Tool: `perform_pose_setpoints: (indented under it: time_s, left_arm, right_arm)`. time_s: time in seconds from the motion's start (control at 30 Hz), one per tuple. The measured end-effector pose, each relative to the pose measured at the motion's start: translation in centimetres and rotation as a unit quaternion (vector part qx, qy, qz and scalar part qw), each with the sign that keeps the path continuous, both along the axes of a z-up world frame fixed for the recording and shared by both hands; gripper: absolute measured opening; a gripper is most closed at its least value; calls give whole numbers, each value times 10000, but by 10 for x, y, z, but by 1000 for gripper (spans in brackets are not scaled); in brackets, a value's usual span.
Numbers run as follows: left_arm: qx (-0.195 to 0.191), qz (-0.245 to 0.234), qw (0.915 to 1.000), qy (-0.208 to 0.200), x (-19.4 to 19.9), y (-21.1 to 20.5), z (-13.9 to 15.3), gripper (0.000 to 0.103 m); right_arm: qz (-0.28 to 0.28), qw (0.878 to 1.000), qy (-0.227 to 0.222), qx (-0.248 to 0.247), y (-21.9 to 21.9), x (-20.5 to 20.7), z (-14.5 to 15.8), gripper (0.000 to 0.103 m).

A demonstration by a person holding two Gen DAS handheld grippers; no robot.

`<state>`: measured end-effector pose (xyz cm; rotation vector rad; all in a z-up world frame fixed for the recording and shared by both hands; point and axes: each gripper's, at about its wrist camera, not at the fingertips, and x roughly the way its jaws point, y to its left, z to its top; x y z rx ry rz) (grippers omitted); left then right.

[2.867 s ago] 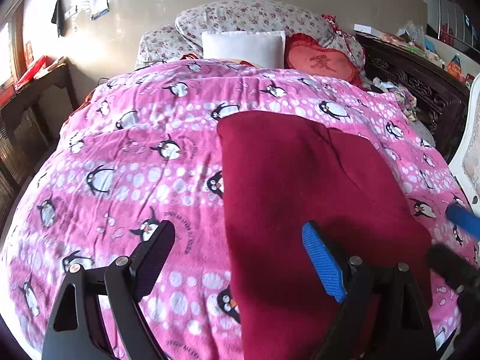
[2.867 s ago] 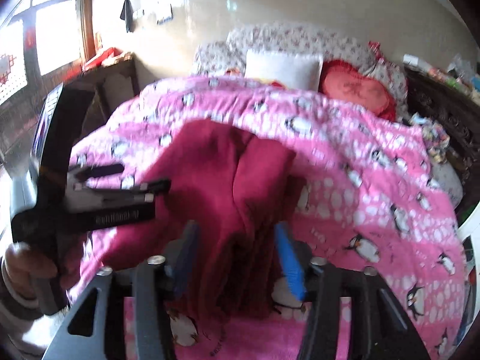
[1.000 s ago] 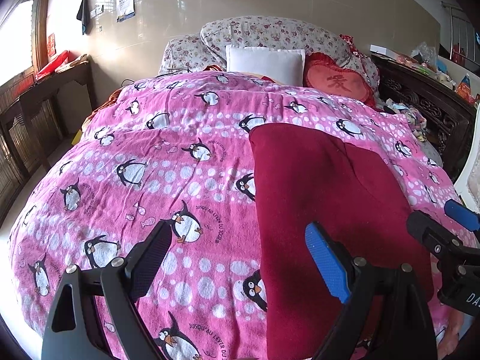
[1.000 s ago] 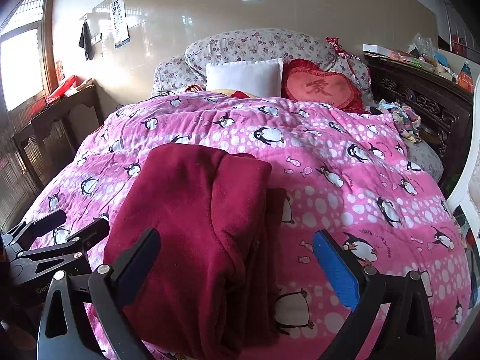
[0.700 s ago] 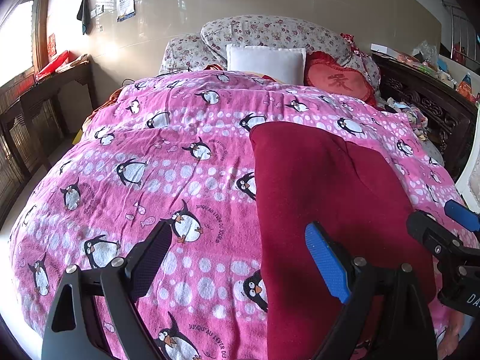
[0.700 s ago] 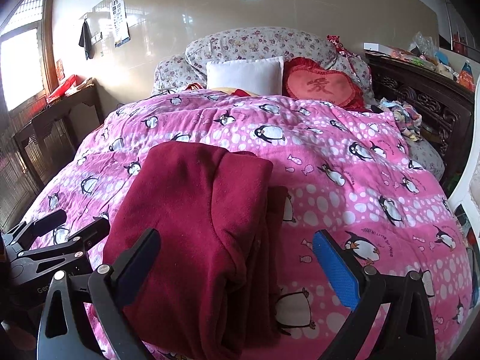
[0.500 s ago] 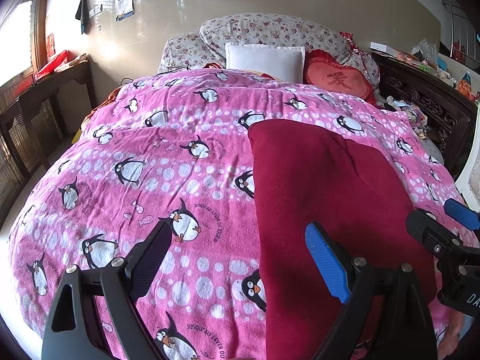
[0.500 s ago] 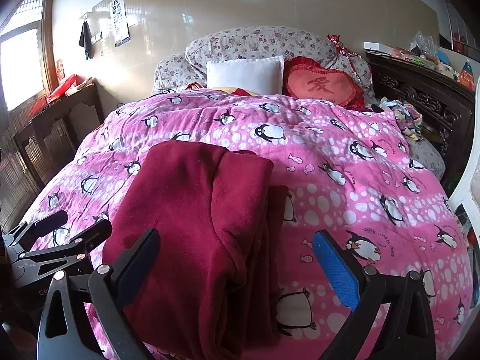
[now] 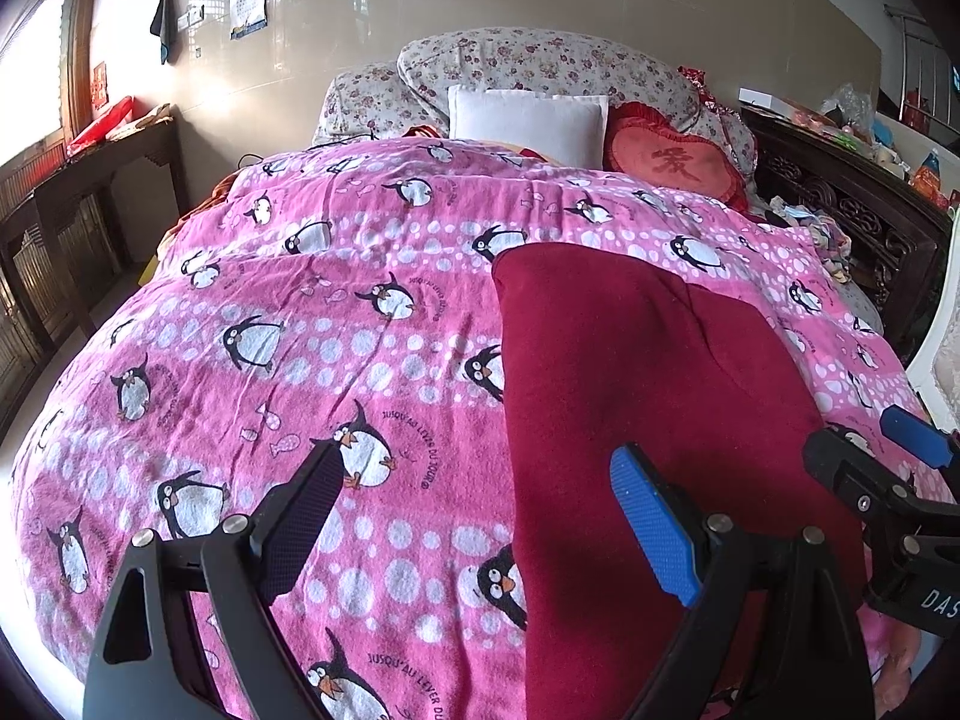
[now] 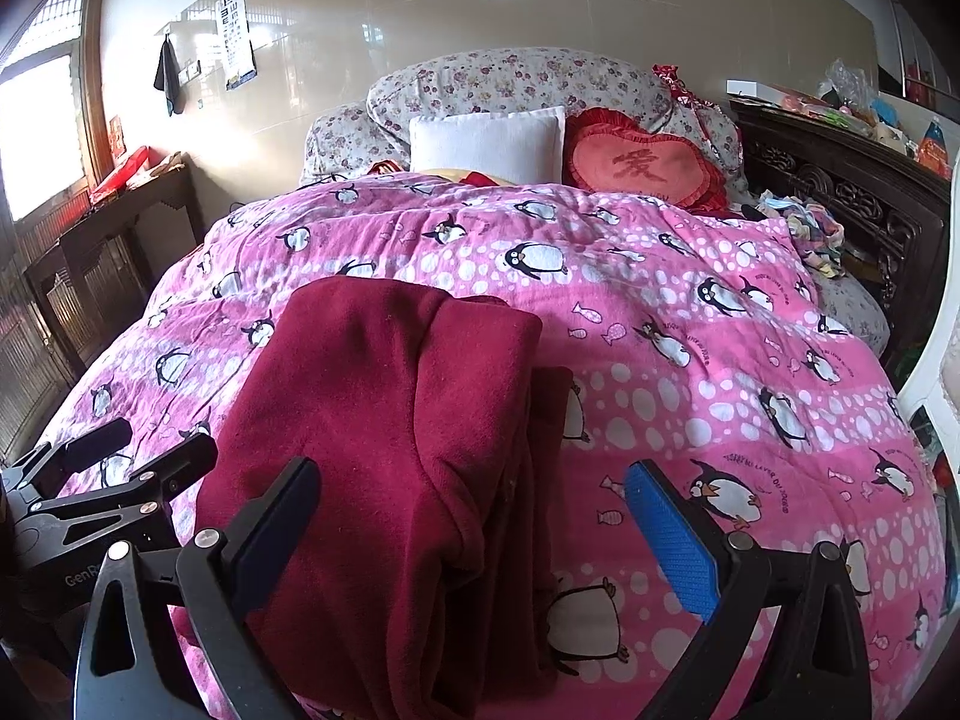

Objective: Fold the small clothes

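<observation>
A dark red garment [image 9: 648, 396] lies folded lengthwise on the pink penguin blanket [image 9: 312, 324]; it also shows in the right wrist view [image 10: 396, 420], with layered edges on its right side. My left gripper [image 9: 474, 516] is open and empty, above the blanket at the garment's near left edge. My right gripper [image 10: 468, 522] is open and empty, held over the garment's near end. The right gripper also shows at the right edge of the left wrist view [image 9: 888, 468], and the left gripper at the left edge of the right wrist view [image 10: 120, 456].
A white pillow [image 9: 528, 120], a red heart cushion [image 9: 678, 168] and floral pillows [image 10: 510, 84] lie at the head of the bed. A dark carved wooden bed frame [image 10: 840, 192] runs along the right. A dark wooden table [image 9: 78, 192] stands at the left.
At 2.9 s ago my right gripper was shut on the garment's near edge; it has let go and pulled back. Over the last second both grippers hardly moved.
</observation>
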<state>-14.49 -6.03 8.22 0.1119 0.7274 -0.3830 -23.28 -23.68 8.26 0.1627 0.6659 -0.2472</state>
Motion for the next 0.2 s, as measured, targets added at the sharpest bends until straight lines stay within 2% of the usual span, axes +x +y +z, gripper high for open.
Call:
perform_pose_setpoints:
  time_s: [0.2]
  left_arm:
    - [-49,38,9999,133,11,7,2,90]
  right_arm:
    - [-25,10000,25,-16,-4,1,0,103]
